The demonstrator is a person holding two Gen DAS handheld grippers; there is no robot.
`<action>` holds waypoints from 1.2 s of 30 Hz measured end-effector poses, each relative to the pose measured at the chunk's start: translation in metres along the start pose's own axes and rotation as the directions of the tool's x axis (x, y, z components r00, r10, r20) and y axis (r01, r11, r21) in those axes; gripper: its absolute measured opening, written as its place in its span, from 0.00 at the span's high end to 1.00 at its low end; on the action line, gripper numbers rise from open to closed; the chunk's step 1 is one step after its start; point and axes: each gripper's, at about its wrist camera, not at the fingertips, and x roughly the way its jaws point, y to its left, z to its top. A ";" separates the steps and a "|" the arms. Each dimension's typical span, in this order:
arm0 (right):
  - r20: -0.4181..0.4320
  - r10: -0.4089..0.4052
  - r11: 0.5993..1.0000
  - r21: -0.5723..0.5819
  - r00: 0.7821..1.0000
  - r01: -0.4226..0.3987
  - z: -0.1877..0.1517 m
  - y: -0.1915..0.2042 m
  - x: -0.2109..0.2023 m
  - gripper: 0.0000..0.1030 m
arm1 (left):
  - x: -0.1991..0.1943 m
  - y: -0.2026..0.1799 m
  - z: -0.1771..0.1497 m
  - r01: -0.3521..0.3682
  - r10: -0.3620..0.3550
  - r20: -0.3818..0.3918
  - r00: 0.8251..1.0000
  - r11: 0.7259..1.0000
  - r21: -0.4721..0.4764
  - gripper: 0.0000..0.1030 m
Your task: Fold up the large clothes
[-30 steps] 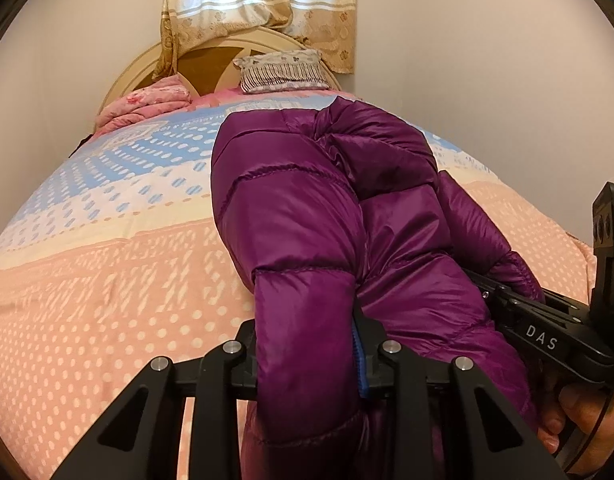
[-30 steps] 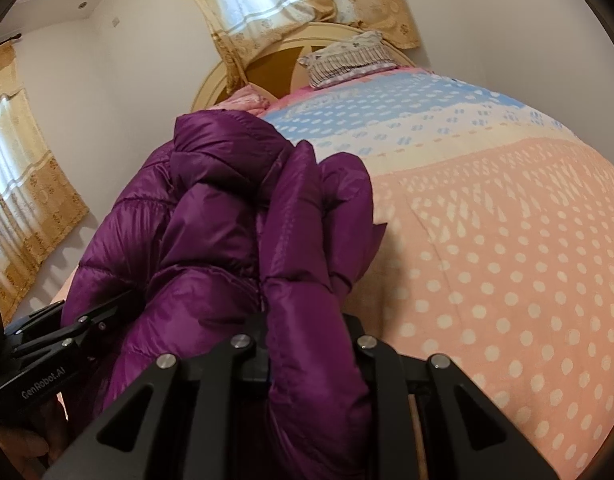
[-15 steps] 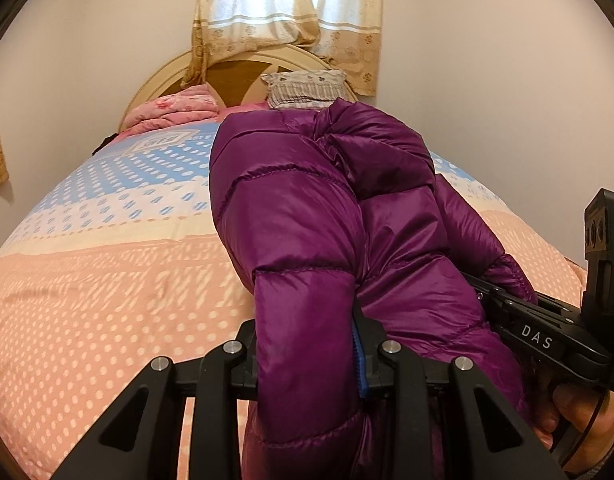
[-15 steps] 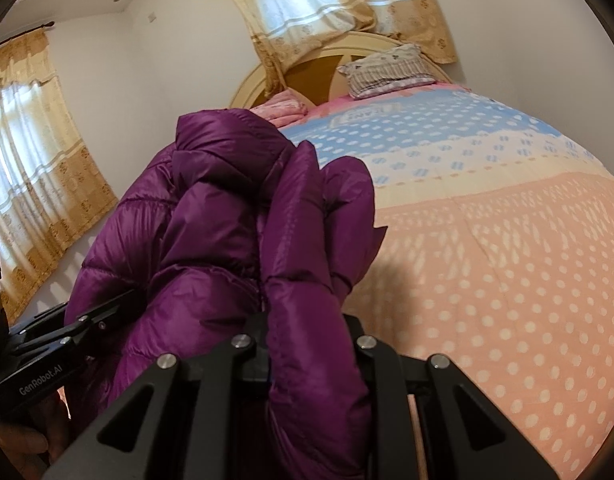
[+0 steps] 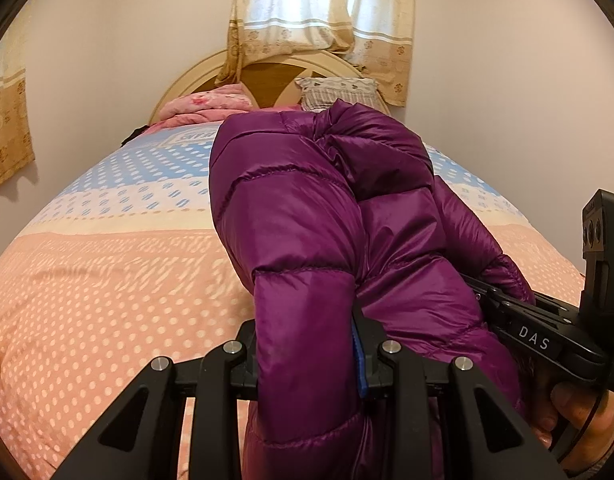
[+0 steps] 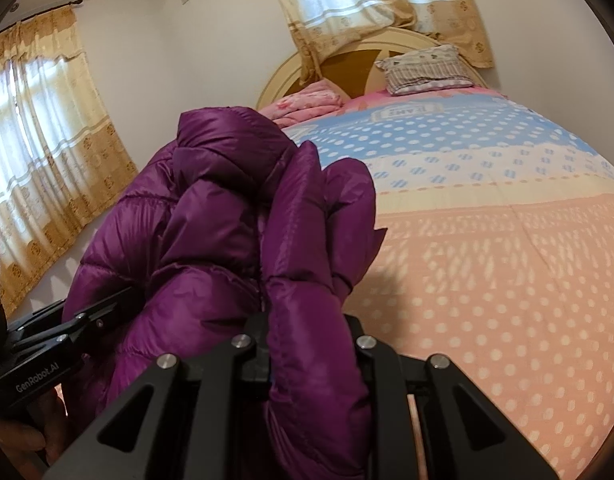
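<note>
A purple quilted down jacket [image 5: 307, 216] hangs bunched in the air above the bed [image 5: 107, 288]. My left gripper [image 5: 307, 354] is shut on a thick fold of it, a blue strip showing at the right pad. My right gripper [image 6: 309, 340] is shut on another padded fold of the same jacket [image 6: 227, 216]. Each gripper shows in the other's view: the right gripper [image 5: 483, 296] at the right edge with a hand under it, the left gripper [image 6: 119, 300] at the lower left. The jacket hides the fingertips in both views.
The bed cover [image 6: 507, 280] is pink, cream and blue with dots. At the head are a folded pink blanket [image 5: 211, 106], a striped pillow [image 6: 427, 68] and a round headboard [image 5: 267, 76]. Curtained windows [image 6: 39, 128] stand behind and at the left wall.
Both grippers have lifted and moved back from the bed with the jacket, so more of the wall, curtains and headboard shows. The grips on the jacket are unchanged.
</note>
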 end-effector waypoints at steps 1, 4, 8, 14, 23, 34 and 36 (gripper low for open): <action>-0.003 0.005 1.000 -0.004 1.000 -0.005 0.000 0.002 0.002 0.79 | -0.001 0.003 -0.001 -0.005 0.005 0.001 1.000 1.000 -0.004 0.69; -0.012 0.022 1.000 -0.014 1.000 -0.022 0.001 0.007 0.006 0.79 | -0.005 0.012 -0.003 -0.015 0.015 0.003 1.000 1.000 -0.016 0.69; -0.020 0.036 0.999 -0.037 0.999 -0.037 0.001 0.017 0.011 0.79 | -0.012 0.025 -0.009 -0.029 0.030 0.009 1.000 0.999 -0.032 0.69; -0.040 0.056 0.996 -0.062 0.998 -0.058 0.003 0.027 0.024 0.79 | -0.018 0.040 -0.017 -0.056 0.056 0.009 0.998 0.997 -0.059 0.69; -0.072 0.072 0.993 -0.090 0.995 -0.078 -0.002 0.042 0.038 0.79 | -0.022 0.056 -0.025 -0.079 0.079 -0.002 0.997 0.992 -0.094 0.69; -0.101 0.079 0.990 -0.109 0.992 -0.090 -0.002 0.047 0.047 0.79 | -0.019 0.069 -0.025 -0.092 0.090 -0.024 0.996 0.988 -0.121 0.69; -0.108 0.079 0.990 -0.110 0.991 -0.091 -0.003 0.047 0.049 0.79 | -0.019 0.069 -0.027 -0.094 0.091 -0.033 0.995 0.988 -0.126 0.69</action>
